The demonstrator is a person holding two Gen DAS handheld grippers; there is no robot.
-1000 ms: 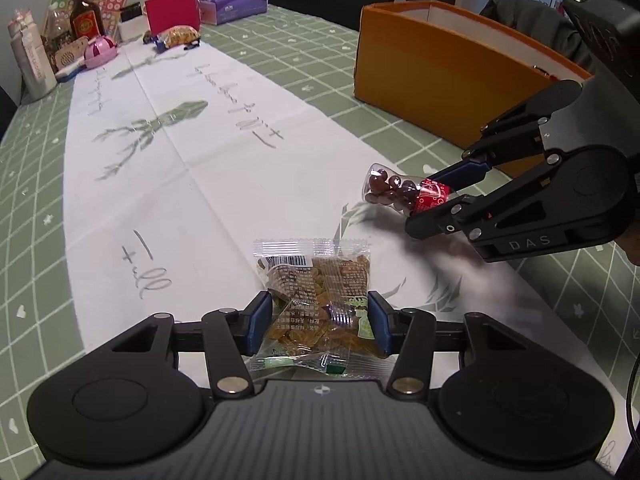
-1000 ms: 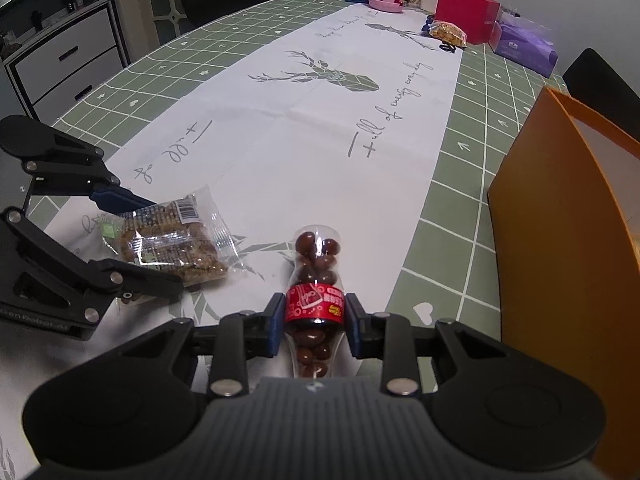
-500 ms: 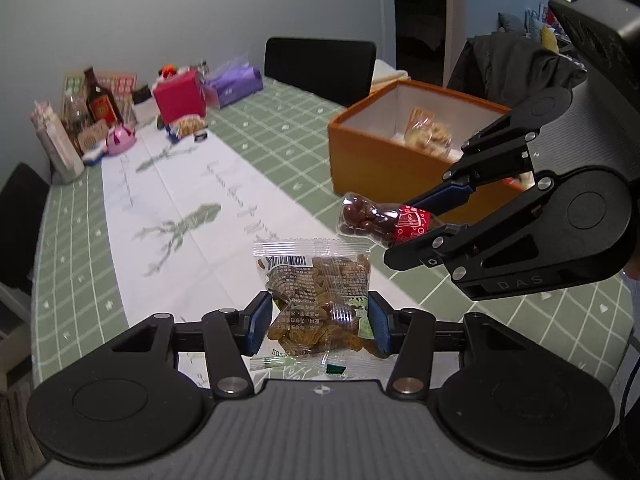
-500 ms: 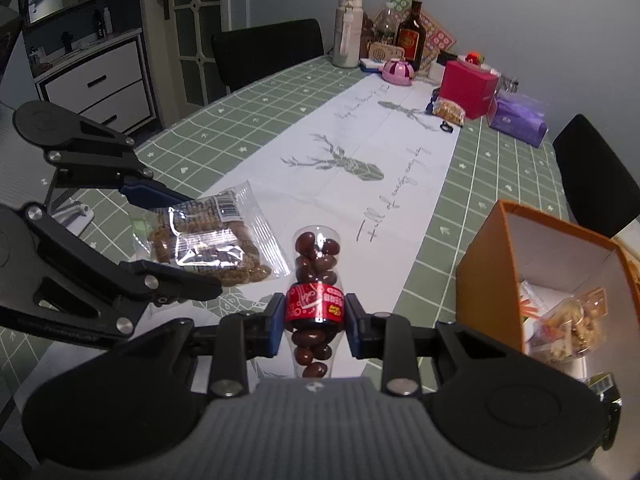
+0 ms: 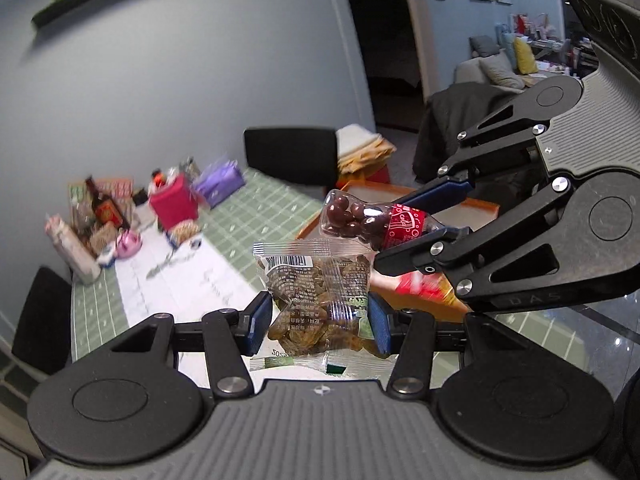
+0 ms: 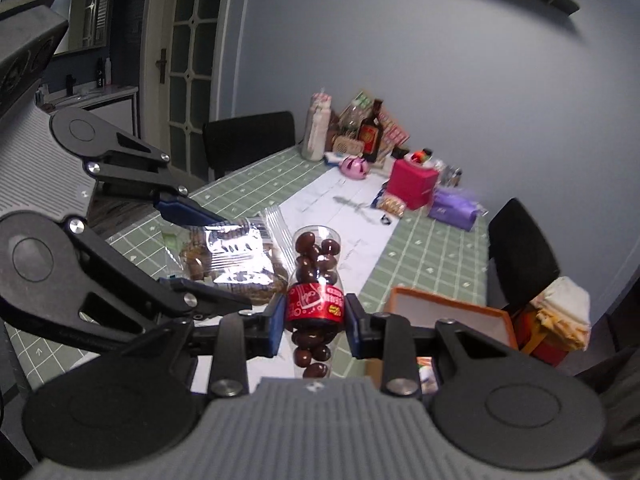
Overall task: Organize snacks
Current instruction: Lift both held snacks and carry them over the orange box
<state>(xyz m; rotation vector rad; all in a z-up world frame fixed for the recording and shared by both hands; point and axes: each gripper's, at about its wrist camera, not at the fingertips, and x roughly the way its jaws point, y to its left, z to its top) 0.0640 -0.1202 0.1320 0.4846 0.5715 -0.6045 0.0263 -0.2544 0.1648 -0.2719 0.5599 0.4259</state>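
Note:
My left gripper (image 5: 320, 322) is shut on a clear packet of brown snacks (image 5: 316, 284), held high above the table. My right gripper (image 6: 316, 322) is shut on a small clear bottle of chocolate balls with a red label (image 6: 314, 276). The bottle also shows in the left wrist view (image 5: 368, 220), close beside the packet. The packet shows in the right wrist view (image 6: 228, 258) with the left gripper (image 6: 200, 248) around it. The orange box (image 6: 452, 312) lies below and to the right of both grippers, with packets inside; it shows partly in the left wrist view (image 5: 480, 210).
The green checked table with a white runner (image 6: 340, 216) stretches away. At its far end stand a brown bottle (image 6: 370, 136), a pink box (image 6: 412, 184), a purple pack (image 6: 456, 208) and other small items. Black chairs (image 6: 520, 248) stand around the table.
Both grippers have risen well above the table with their snacks and tilted up, so the wall now fills the view. The orange box has dropped lower in both views.

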